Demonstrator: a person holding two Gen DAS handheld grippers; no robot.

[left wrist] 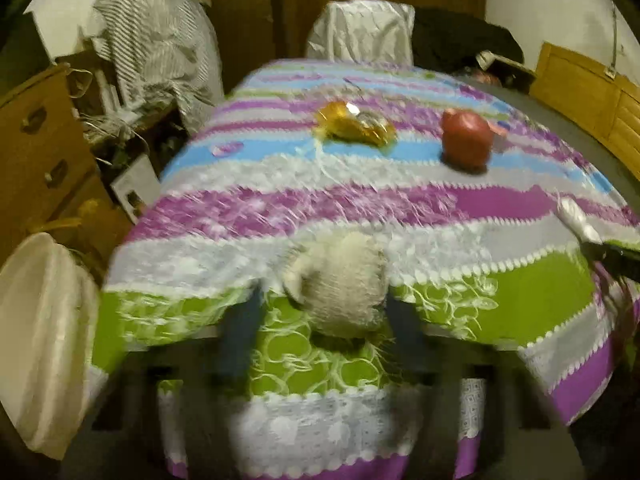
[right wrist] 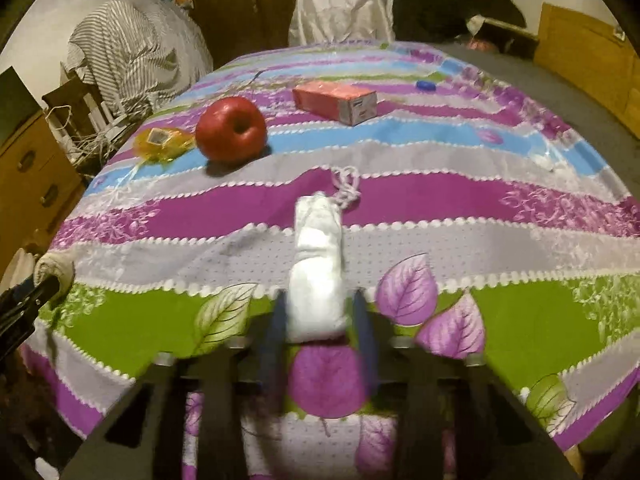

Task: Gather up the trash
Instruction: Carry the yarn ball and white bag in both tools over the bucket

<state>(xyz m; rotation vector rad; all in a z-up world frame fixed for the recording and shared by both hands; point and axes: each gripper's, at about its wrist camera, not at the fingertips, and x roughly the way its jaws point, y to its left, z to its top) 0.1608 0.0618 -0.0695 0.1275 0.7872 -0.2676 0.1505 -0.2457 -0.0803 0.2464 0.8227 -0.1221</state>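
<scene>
In the left wrist view my left gripper (left wrist: pixel 324 304) has a crumpled cream paper wad (left wrist: pixel 340 280) filling the gap between its blurred fingers, at the near edge of the striped tablecloth (left wrist: pixel 500 204). In the right wrist view my right gripper (right wrist: pixel 320 312) is shut on the lower end of a long white tissue (right wrist: pixel 318 256), which points away over the cloth. Farther back lie a yellow wrapper (right wrist: pixel 162 142), a pink box (right wrist: pixel 336 102) and a looped purple string (right wrist: pixel 346 184). Each view shows the other gripper at its side edge with its piece at the tip.
A red apple (right wrist: pixel 231 134) stands left of centre beside the wrapper. A blue cap (right wrist: pixel 425 85) and a clear plastic scrap (right wrist: pixel 544 158) lie to the right. A pale bag (left wrist: pixel 40 340) hangs off the table's left side. Wooden drawers (left wrist: pixel 36 152) and a covered chair (left wrist: pixel 360 32) surround the table.
</scene>
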